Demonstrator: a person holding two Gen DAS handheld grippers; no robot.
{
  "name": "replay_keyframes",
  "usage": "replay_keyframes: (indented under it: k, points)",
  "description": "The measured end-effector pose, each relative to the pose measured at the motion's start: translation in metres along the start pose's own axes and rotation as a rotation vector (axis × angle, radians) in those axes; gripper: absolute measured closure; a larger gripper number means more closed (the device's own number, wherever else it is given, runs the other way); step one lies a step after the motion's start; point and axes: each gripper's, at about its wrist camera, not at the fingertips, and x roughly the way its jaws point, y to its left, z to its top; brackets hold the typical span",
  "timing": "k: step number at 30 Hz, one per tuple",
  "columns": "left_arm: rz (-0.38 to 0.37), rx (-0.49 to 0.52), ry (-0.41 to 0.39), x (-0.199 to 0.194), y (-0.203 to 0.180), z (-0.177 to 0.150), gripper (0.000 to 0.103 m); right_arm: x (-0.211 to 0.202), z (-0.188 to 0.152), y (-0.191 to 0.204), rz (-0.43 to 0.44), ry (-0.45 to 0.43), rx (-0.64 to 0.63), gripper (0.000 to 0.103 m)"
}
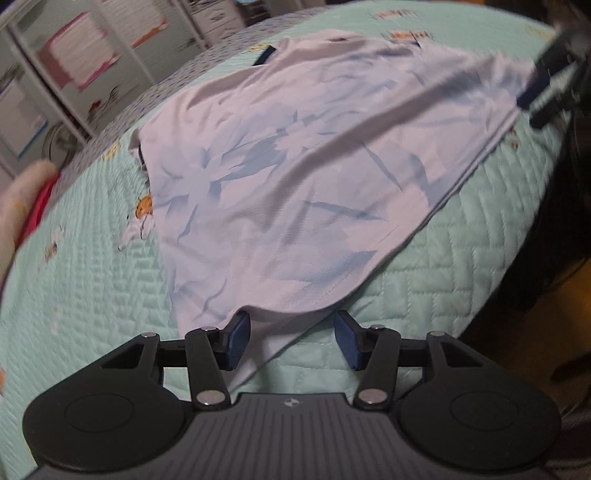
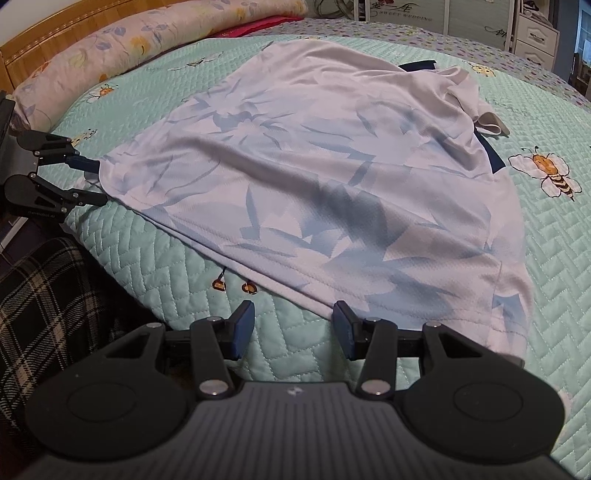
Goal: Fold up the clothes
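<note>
Flanking shirt (image 1: 295, 177) hem, jaws apart

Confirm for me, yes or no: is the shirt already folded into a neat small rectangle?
No, the shirt lies spread and wrinkled across the quilt.

Left wrist view: shelves (image 1: 74, 62) at top left are motion-blurred, contents unreadable; a pink and red bundle (image 1: 22, 206) is cut by the left edge, can't tell what it is. Right gripper (image 1: 550, 85) at top right is smeared, cut off by the frame, finger gap unclear. Shirt (image 1: 295, 177) hem drapes over the left gripper (image 1: 291, 341), hiding part of the gap btwn pads. Right wrist view: pillow (image 2: 110, 55) cut off at top, plaid cloth (image 2: 40, 295) runs off the left edge. Dark collar (image 2: 417, 66) mostly buried under shirt folds. Writing on the far cupboard (image 2: 399, 14) too small to read fully.
</note>
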Motion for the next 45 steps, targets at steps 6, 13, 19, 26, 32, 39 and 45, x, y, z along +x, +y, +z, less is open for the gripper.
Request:
replay_keyframes:
  k: [6, 13, 19, 26, 32, 39, 45]
  points:
    - [0.047, 0.151, 0.026, 0.007, -0.006, 0.004, 0.048, 0.001, 0.0, -0.001, -0.011, -0.001, 0.003, 0.055]
    - [0.099, 0.305, 0.042, 0.003, -0.026, 0.002, 0.056, -0.001, -0.003, -0.005, -0.026, -0.005, 0.01, 0.055]
    - [0.107, 0.413, 0.067, 0.011, -0.036, 0.007, 0.067, -0.001, -0.005, -0.008, -0.038, -0.014, 0.021, 0.055]
    - [0.14, 0.451, 0.079, 0.013, -0.042, 0.011, 0.066, -0.001, -0.007, -0.008, -0.045, -0.03, 0.033, 0.055]
    - [0.197, 0.445, 0.083, 0.013, -0.058, 0.005, 0.091, -0.007, -0.01, -0.017, -0.065, -0.045, 0.069, 0.055]
    - [0.206, 0.397, 0.109, 0.011, -0.06, 0.009, 0.09, -0.014, -0.015, -0.024, -0.085, -0.052, 0.095, 0.055]
    - [0.225, 0.301, 0.123, 0.008, -0.049, 0.008, 0.083, -0.019, -0.016, -0.028, -0.062, -0.074, 0.137, 0.055]
